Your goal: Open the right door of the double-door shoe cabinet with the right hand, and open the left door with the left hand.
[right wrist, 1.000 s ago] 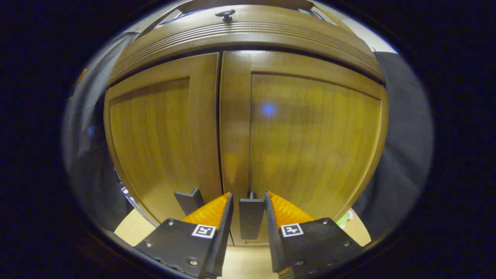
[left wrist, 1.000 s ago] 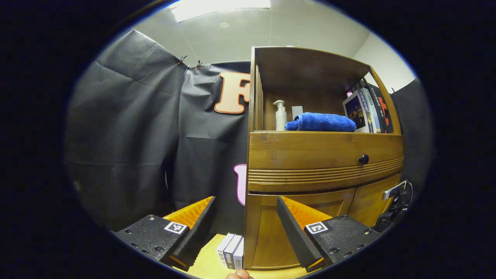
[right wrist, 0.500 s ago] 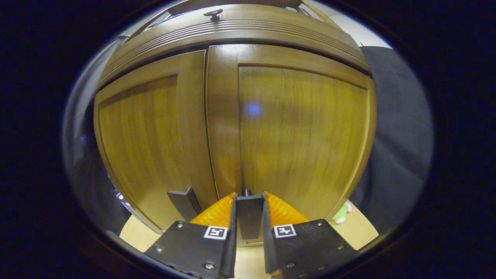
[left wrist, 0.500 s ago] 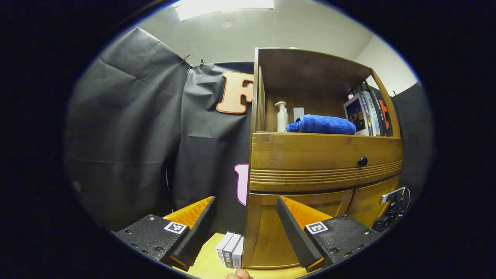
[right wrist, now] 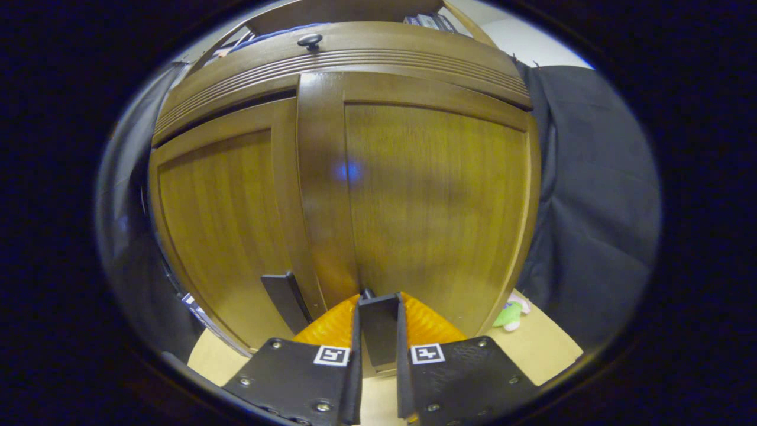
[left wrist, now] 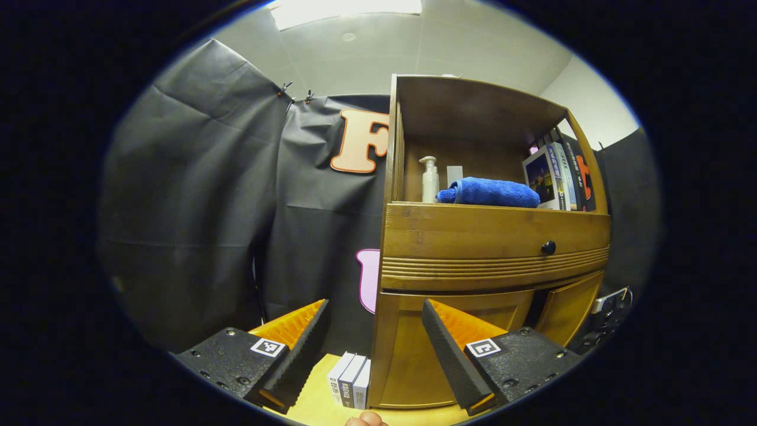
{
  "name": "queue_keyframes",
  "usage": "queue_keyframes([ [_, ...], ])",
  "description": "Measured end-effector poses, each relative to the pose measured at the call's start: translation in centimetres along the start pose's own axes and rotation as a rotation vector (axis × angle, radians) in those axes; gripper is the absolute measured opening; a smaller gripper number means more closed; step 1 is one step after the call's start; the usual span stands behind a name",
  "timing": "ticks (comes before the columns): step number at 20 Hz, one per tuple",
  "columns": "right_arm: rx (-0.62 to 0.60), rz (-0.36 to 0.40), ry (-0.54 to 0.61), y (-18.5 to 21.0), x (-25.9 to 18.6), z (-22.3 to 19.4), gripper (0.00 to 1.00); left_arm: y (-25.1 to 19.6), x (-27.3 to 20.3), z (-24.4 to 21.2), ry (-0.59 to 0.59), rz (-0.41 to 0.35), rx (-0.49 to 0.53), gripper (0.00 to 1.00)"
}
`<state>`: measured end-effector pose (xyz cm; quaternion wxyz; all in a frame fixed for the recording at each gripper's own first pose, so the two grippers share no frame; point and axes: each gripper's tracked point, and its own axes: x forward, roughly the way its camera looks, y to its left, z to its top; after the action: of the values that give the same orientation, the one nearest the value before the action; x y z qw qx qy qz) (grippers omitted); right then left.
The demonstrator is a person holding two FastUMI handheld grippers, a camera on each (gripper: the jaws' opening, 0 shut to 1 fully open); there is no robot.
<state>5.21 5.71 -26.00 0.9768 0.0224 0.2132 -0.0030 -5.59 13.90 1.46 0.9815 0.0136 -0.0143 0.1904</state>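
In the left gripper view, your left tongs (left wrist: 372, 331) hang spread wide and empty, low in front of the cabinet's (left wrist: 497, 236) left corner, just as they did a second ago. What has changed is at the far right: a dark gap has opened between the left door (left wrist: 455, 349) and the right door (left wrist: 571, 307), whose inner edge has swung out toward your right tongs (left wrist: 609, 310). So the first half of the task is under way; the left door is untouched.

In the right gripper view, your right tongs (right wrist: 378, 349) have gone from loosely around the right door's handle (right wrist: 378, 328) to pinching it. The right door (right wrist: 414, 195) now overlaps the left door's (right wrist: 225, 236) edge, its top lifted clear of the frame. Both doors are glossy brown wood with recessed panels; the left handle (right wrist: 287, 299) waits free.
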Motion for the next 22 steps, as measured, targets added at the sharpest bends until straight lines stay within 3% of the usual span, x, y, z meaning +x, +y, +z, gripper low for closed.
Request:
queue_keyframes([
  [22,0.036,-0.133,-0.009,-7.1,-8.8,-1.4,0.23,-8.4,0.9,-2.7,0.067,-0.233,-0.035,0.92],
])
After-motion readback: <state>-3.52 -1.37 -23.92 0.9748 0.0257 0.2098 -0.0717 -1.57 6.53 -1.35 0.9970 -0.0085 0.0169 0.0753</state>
